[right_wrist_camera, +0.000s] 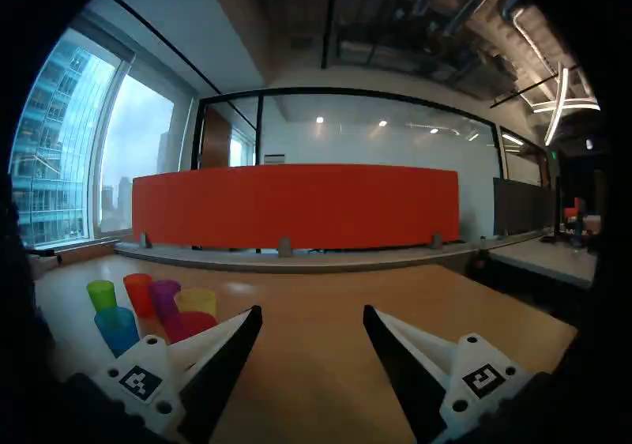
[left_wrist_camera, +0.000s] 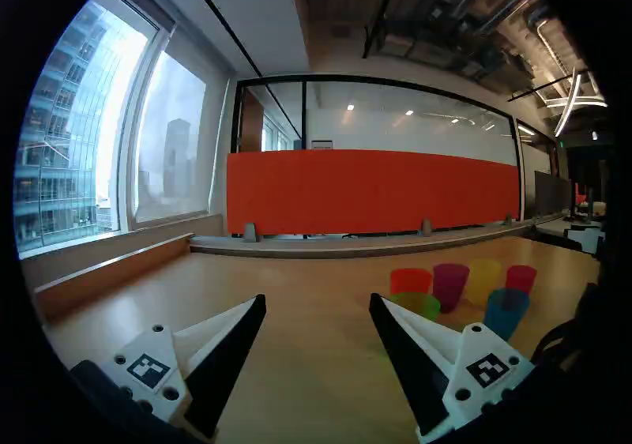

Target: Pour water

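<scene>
Six coloured cups (left_wrist_camera: 450,284) clustered, contents unclear

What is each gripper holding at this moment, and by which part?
Nothing is held. The left gripper and the right gripper are both open and empty. The coloured cups stand apart on the table.

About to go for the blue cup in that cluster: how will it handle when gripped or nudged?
The blue cup looks like thin translucent plastic, so probably light and apt to flex under a hard squeeze. It tapers toward its base, so a nudge near the rim may tip it. The green cup stands close by and could get knocked.
</scene>
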